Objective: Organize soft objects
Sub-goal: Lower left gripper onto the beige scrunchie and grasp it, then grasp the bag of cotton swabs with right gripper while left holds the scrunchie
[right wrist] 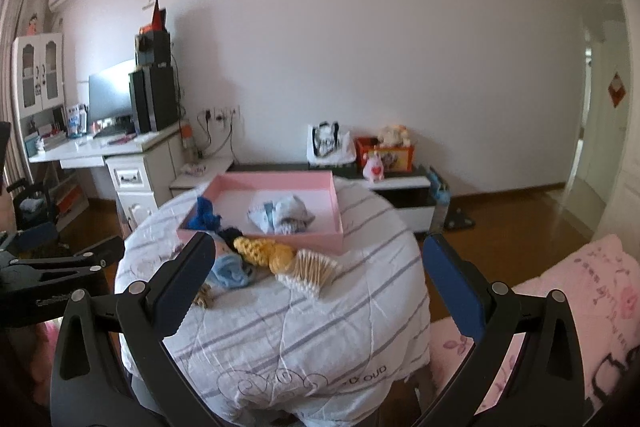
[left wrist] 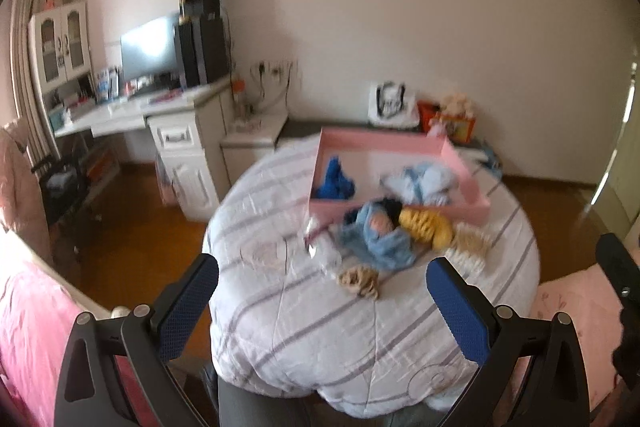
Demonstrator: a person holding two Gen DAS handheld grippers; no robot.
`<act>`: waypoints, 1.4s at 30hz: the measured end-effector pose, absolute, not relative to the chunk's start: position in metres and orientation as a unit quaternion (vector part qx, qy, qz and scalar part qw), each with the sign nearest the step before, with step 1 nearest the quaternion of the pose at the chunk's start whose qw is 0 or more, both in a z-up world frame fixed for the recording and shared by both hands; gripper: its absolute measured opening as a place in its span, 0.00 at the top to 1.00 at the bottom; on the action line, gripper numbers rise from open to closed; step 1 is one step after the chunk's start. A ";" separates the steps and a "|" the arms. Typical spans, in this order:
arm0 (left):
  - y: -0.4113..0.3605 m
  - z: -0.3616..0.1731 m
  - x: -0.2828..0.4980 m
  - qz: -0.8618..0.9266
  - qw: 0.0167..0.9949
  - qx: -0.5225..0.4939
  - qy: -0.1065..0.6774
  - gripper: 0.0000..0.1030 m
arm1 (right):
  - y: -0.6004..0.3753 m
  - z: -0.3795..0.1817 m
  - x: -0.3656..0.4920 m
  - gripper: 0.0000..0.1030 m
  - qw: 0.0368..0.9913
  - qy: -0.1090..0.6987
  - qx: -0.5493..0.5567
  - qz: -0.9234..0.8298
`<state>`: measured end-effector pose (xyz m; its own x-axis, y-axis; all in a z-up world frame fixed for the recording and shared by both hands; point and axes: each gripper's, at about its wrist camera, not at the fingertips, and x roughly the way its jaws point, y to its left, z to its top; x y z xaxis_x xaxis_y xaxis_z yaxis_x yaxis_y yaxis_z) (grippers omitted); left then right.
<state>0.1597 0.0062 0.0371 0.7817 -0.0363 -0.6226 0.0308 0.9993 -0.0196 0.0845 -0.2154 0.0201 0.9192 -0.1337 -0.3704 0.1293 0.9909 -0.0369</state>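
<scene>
A pink box (left wrist: 464, 163) (right wrist: 276, 239) lies on a striped quilt (left wrist: 304, 323) (right wrist: 304, 327). Inside it are a dark blue knit (left wrist: 334, 179) (right wrist: 205, 213) and a pale blue bundle (left wrist: 426, 181) (right wrist: 282, 213). In front of the box lie a light blue cloth with a black piece (left wrist: 378, 237) (right wrist: 230, 269), a yellow knit (left wrist: 426, 225) (right wrist: 266, 251), a cream fringed piece (left wrist: 472, 241) (right wrist: 310, 269) and a small beige piece (left wrist: 358, 281) (right wrist: 204, 297). My left gripper (left wrist: 322, 287) and right gripper (right wrist: 320, 271) hover open above the quilt's near part, holding nothing.
A white desk (left wrist: 120, 115) (right wrist: 100, 151) with a monitor and speakers stands at the left. A low cabinet (right wrist: 400, 183) with a bag and toys runs along the wall. Pink bedding (left wrist: 36, 343) (right wrist: 580, 307) lies beside me. My left gripper's body (right wrist: 60, 271) shows at the left of the right wrist view.
</scene>
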 end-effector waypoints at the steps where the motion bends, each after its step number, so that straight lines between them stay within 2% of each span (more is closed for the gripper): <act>1: 0.005 0.030 0.170 -0.016 0.938 -0.003 0.346 0.00 | -0.217 0.016 0.088 0.00 0.978 0.196 -0.005 -0.067; 8: -0.002 -0.011 0.234 -0.013 0.902 -0.012 0.432 0.00 | -0.225 -0.016 0.121 0.00 0.966 0.249 0.007 -0.062; 15: -0.008 -0.050 0.285 -0.015 0.874 -0.024 0.485 0.00 | -0.236 -0.056 0.168 0.00 0.945 0.322 0.022 -0.053; 25: -0.021 -0.096 0.336 -0.022 0.857 -0.025 0.514 0.00 | -0.245 -0.091 0.207 0.00 0.924 0.378 0.024 -0.049; 28: -0.026 -0.103 0.346 -0.022 0.858 -0.020 0.513 0.07 | -0.248 -0.099 0.217 0.00 0.918 0.393 0.026 -0.052; 29: -0.028 -0.106 0.348 -0.024 0.857 -0.019 0.515 0.18 | -0.248 -0.101 0.220 0.00 0.916 0.396 0.026 -0.053; 30: -0.030 -0.109 0.351 -0.025 0.855 -0.019 0.518 0.34 | -0.250 -0.103 0.222 0.00 0.914 0.401 0.028 -0.055; 32: -0.033 -0.113 0.355 -0.024 0.854 -0.010 0.520 0.49 | -0.252 -0.108 0.226 0.00 0.911 0.408 0.030 -0.056; 33: -0.035 -0.113 0.357 -0.026 0.856 -0.005 0.517 0.51 | -0.253 -0.110 0.229 0.00 0.909 0.411 0.031 -0.058; 34: -0.037 -0.113 0.357 -0.031 0.857 -0.002 0.515 0.60 | -0.254 -0.112 0.231 0.00 0.907 0.415 0.033 -0.060; 35: -0.039 -0.113 0.357 -0.036 0.857 -0.001 0.514 0.65 | -0.255 -0.112 0.232 0.00 0.906 0.417 0.034 -0.061; 42: -0.041 -0.120 0.359 -0.056 0.859 0.013 0.509 0.70 | -0.255 -0.111 0.245 0.00 0.906 0.417 0.035 -0.059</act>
<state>0.3589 -0.0414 -0.1205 0.4747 -0.0837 -0.8762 0.1102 0.9933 -0.0352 0.2446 -0.2548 -0.1107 0.6454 -0.0778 -0.7599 0.1356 0.9907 0.0138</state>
